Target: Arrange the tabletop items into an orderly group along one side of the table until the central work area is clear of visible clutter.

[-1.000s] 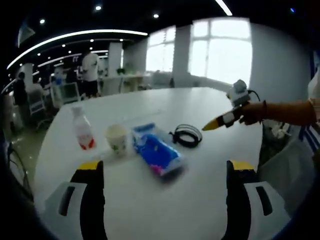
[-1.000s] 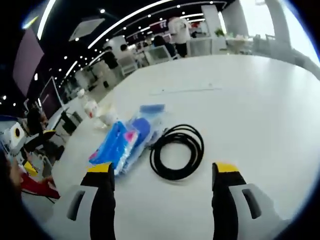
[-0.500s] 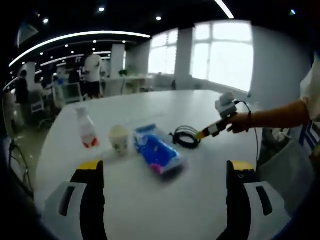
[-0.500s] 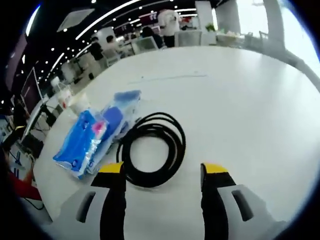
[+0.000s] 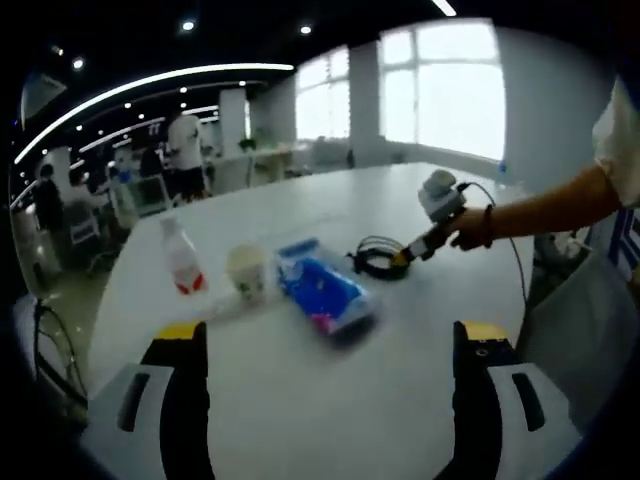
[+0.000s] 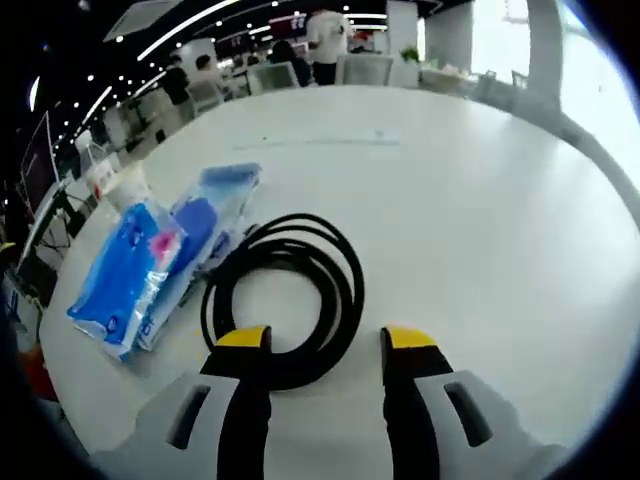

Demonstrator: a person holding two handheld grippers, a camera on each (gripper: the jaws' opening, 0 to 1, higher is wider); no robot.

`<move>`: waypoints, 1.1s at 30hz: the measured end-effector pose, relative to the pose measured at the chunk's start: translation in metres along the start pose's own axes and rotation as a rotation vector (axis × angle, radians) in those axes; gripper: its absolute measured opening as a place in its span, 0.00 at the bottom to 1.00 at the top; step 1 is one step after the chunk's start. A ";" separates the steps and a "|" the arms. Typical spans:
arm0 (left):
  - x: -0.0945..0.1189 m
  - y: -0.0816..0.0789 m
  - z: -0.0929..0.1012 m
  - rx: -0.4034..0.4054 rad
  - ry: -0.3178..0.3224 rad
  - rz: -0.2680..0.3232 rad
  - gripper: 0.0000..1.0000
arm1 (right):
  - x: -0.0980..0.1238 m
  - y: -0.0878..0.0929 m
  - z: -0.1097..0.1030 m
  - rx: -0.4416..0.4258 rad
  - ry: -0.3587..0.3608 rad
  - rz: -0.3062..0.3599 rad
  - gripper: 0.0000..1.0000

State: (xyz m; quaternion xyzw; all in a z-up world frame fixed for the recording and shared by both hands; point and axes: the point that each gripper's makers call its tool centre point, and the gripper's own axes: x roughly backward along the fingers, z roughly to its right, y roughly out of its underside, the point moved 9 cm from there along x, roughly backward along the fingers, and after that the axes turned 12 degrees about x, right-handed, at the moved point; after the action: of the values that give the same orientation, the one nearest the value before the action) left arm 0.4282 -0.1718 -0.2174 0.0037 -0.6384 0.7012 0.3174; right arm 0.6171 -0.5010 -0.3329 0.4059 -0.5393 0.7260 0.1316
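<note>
On the white table (image 5: 300,400) stand a small bottle with a red label (image 5: 182,262) and a paper cup (image 5: 250,273). Beside them lie a blue packet (image 5: 322,296) and a black cable coil (image 5: 378,257). My left gripper (image 5: 332,335) hangs open well short of them, holding nothing. A hand holds my right gripper (image 5: 400,258) down at the coil. In the right gripper view, the right gripper (image 6: 322,340) is open, its jaws narrowed, with the near arc of the cable coil (image 6: 347,295) between the yellow tips. The blue packet (image 6: 125,270) lies to the coil's left.
A clear wrapper with blue contents (image 6: 215,205) rests against the blue packet. The table (image 6: 480,200) stretches bare to the right of the coil. Past the far edge are desks, chairs and people (image 5: 183,150). An arm (image 5: 540,205) reaches in from the right.
The right gripper has moved forward and down onto the cable coil, and its jaws have drawn closer together. The left gripper has stayed open and hardly shifted.
</note>
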 end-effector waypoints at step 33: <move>-0.001 0.019 -0.006 0.020 -0.043 -0.057 0.99 | -0.002 -0.009 -0.003 -0.102 0.130 -0.130 0.08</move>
State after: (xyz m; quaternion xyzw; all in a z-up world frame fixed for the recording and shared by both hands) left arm 0.4223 -0.1664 -0.2358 0.0403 -0.6377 0.6980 0.3235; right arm 0.6224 -0.4944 -0.3286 0.3849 -0.5384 0.7123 0.2337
